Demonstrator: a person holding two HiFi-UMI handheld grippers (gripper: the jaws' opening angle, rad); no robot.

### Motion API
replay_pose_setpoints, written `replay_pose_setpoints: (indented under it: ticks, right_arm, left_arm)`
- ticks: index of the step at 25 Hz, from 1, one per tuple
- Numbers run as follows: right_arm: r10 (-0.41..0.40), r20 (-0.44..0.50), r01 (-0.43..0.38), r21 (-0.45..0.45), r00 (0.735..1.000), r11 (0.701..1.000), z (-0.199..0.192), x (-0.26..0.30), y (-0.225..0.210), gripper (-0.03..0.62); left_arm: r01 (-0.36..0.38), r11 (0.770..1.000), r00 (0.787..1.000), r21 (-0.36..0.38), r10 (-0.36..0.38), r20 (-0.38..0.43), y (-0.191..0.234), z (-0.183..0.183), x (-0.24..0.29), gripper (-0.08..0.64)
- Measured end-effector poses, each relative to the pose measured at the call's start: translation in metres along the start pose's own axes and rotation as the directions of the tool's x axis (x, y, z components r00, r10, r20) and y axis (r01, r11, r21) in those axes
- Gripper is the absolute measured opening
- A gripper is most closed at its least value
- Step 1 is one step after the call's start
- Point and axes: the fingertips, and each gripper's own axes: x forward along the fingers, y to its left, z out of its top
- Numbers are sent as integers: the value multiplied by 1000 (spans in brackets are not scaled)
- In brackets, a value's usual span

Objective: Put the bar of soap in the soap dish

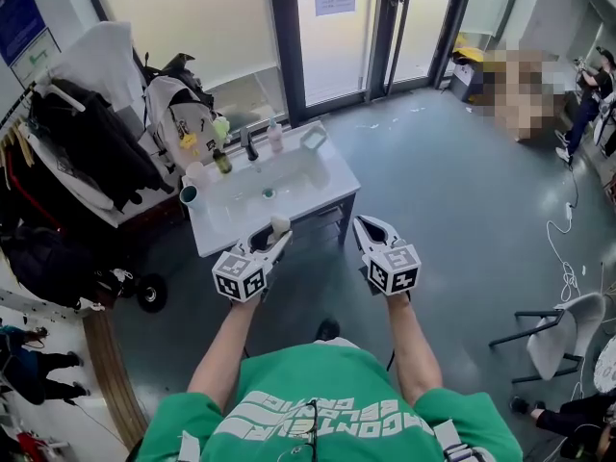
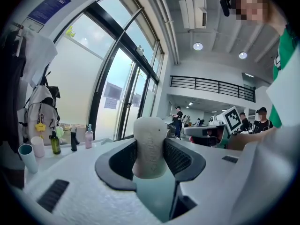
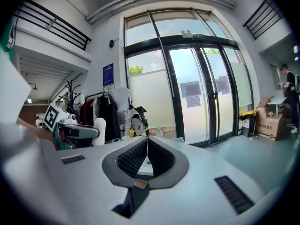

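Observation:
A white bar of soap (image 1: 280,225) stands upright between the jaws of my left gripper (image 1: 276,236), which is shut on it just over the near edge of the white sink table (image 1: 332,179). In the left gripper view the soap (image 2: 150,130) fills the gap of the left gripper (image 2: 150,150). The pale soap dish (image 1: 313,138) sits at the table's far right corner. My right gripper (image 1: 365,225) hangs beside the table's near right corner, and its jaws (image 3: 147,143) are shut with nothing between them. The soap (image 3: 99,131) also shows at the left of the right gripper view.
A green bottle (image 1: 222,161), a black dispenser (image 1: 250,145), a pink bottle (image 1: 275,137) and two cups (image 1: 190,194) line the table's back and left. A coat rack with a backpack (image 1: 178,114) stands on the left, glass doors (image 1: 366,27) behind, and a grey chair (image 1: 556,335) at right.

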Motion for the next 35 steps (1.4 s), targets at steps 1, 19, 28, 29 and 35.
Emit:
replay_pose_setpoints:
  ticks: [1,19,28,29,35]
  right_arm:
    - [0,5,0,5,1000,1000,1,1,-5,14]
    - [-41,5,40,74,999,996,-9,-17,-77,14]
    - [-72,25,69,101,997,992,-7,-35,-88,14]
    - [-74,27,71,101,997,992,-7,-35,-88,14]
    - [-74,27,71,96,997,993,-7,-24,-89,15]
  left_arm:
    - [0,1000,1000,0,0,-1,0,1,6,183]
    - [47,998,998,-36,-48,-37,-18,2,79,183]
    - [75,997,996,-31,-77,-53,-33,2,91,183]
    - [78,997,995,-29,-80,-52,-33,3,91,183]
    - [77,997,997,-31,-78,-26,-22,9,94,183]
